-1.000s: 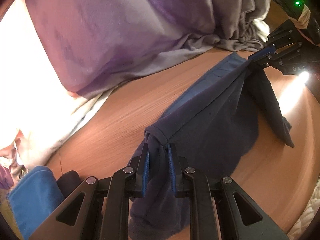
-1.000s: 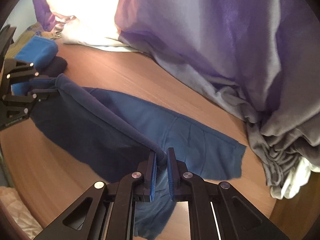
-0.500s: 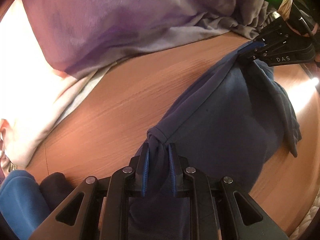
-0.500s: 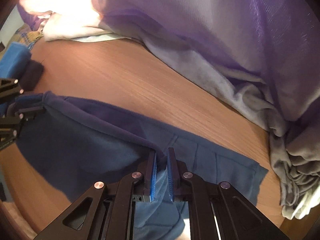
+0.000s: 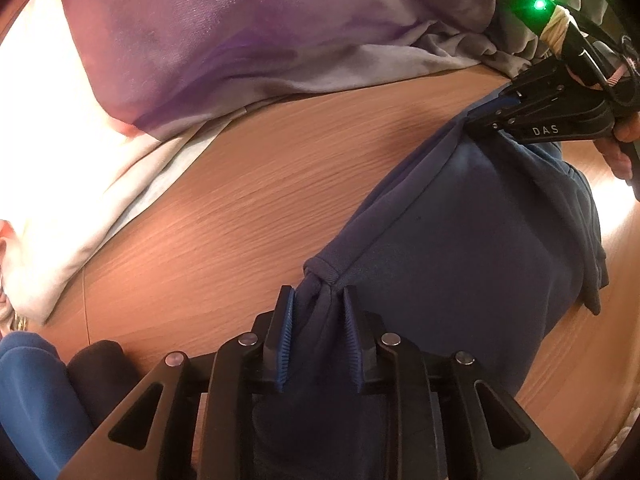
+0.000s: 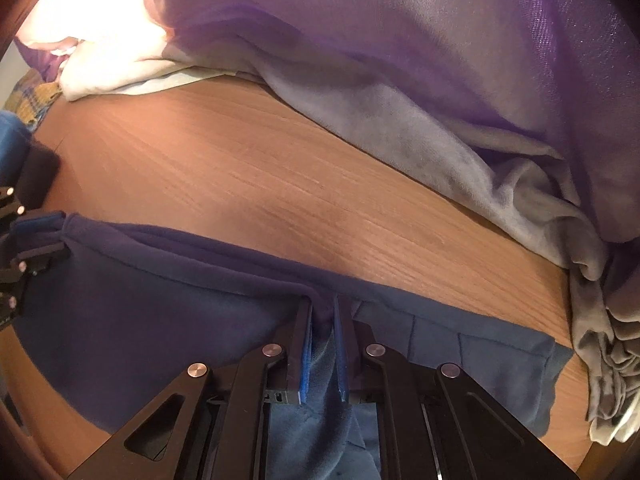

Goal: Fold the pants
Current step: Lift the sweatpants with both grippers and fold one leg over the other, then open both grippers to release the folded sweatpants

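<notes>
The dark blue pants (image 5: 472, 240) lie spread on the wooden table (image 5: 260, 184), their top edge stretched taut between my two grippers. My left gripper (image 5: 318, 300) is shut on a bunched corner of the pants. My right gripper (image 6: 323, 312) is shut on the other end of the same edge; it also shows in the left wrist view (image 5: 504, 112) at the upper right. In the right wrist view the pants (image 6: 160, 312) run left to my left gripper (image 6: 24, 256), and a lighter blue layer (image 6: 480, 344) lies flat at the right.
A purple and grey cloth (image 6: 400, 80) is heaped along the far side of the table. A white cloth (image 6: 104, 68) lies at the far left. A blue folded item (image 5: 28, 392) and a dark item (image 5: 100, 368) sit at the left end.
Both grippers have carried the held edge of the pants away from the cloth heap, toward the near side of the table. More bare wood shows beyond the pants. Both grips are unchanged.
</notes>
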Demonstrator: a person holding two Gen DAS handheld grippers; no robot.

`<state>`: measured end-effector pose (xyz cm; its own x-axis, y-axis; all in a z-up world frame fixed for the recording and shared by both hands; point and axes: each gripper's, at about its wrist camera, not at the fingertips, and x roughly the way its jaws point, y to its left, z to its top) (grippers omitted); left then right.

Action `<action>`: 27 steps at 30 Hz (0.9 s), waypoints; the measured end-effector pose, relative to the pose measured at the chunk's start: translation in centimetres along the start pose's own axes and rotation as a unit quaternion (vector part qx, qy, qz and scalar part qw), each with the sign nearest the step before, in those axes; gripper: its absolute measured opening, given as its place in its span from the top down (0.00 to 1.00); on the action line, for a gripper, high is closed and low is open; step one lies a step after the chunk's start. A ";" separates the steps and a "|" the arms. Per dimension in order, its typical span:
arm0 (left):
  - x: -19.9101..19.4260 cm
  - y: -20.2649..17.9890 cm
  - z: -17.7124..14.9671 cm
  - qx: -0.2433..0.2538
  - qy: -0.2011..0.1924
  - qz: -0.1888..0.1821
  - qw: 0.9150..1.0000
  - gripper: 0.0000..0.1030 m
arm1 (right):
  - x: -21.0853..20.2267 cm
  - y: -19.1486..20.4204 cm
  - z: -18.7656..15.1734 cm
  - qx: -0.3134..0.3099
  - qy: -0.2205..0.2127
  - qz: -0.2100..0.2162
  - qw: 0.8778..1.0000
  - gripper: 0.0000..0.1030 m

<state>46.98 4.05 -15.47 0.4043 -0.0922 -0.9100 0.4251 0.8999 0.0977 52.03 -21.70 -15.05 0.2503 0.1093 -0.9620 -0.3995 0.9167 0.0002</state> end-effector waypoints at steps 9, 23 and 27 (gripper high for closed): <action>-1.1 -0.3 0.1 0.008 -0.026 0.069 0.997 0.52 | -0.7 -0.4 -0.8 0.009 -0.029 -0.025 0.999 0.58; -8.3 -4.2 0.4 0.024 -0.128 0.090 0.987 0.35 | -9.4 -0.9 -3.6 0.029 -0.139 -0.042 0.989 0.36; -11.1 -5.9 -0.1 0.007 -0.166 0.056 0.985 0.35 | -12.7 0.2 -5.5 0.024 -0.184 -0.051 0.981 0.36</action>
<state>39.89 -0.21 -5.97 0.6902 -0.1286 -0.7121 0.3728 0.9066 0.1976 43.93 -25.06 -4.35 0.5910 0.1395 -0.7945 -0.3168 0.9460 -0.0695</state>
